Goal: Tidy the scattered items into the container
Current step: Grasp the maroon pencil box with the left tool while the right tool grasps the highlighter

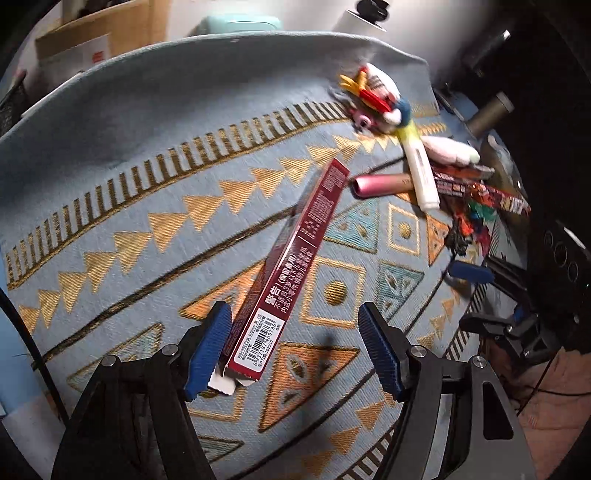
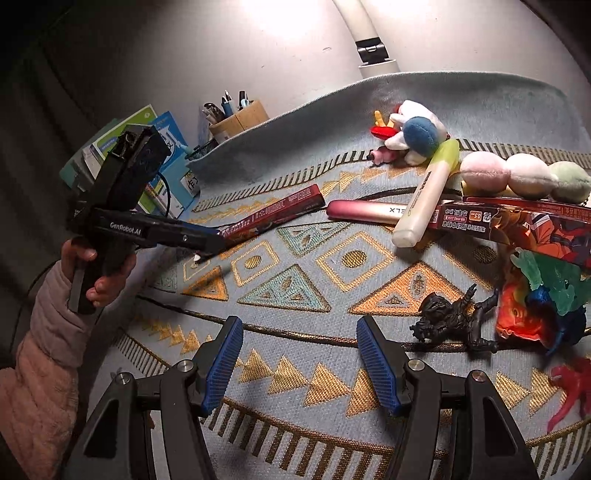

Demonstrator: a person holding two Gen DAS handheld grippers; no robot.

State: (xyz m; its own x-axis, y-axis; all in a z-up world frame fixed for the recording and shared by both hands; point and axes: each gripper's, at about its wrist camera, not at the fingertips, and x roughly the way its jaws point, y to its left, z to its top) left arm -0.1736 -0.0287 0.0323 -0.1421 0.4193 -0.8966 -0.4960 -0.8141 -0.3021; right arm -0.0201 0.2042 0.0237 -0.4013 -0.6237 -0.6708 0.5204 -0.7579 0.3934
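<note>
Patterned blue-and-gold cloth (image 1: 147, 155) spread over the bench, pale wall (image 2: 221, 48) behind, white tube (image 2: 373, 40) upright against it at the far edge. Wooden pen holder (image 2: 240, 120) with pens and a stack of booklets (image 2: 162, 147) off the cloth's far left corner, seen from the right wrist; cardboard box (image 1: 96, 33) beyond the cloth in the left wrist view.

Left gripper (image 1: 293, 354): fingers (image 1: 208, 354) apart, angled steeply down over the barcode end of the long maroon box (image 1: 295, 258); left finger just beside that end, contact not determinable; right finger well clear of it, nothing clamped. Same gripper seen from the right wrist, carried by a hand (image 2: 99, 273) in a pink quilted sleeve (image 2: 40, 362).

Right gripper (image 2: 299, 365): fingers (image 2: 378, 365) apart, nothing between them, over bare cloth.

Relative to the maroon box, all toward its far end and beyond: pink metallic tube (image 2: 365, 212) just past the tip; pale yellow highlighter (image 2: 424, 206) lying across that tube; plush toy (image 2: 413, 134) behind; three-ball plush (image 2: 524, 177); printed card boxes (image 2: 517, 221); black figurine (image 2: 450, 325); coloured plastic figures (image 2: 539, 295). No container identifiable in either view.
</note>
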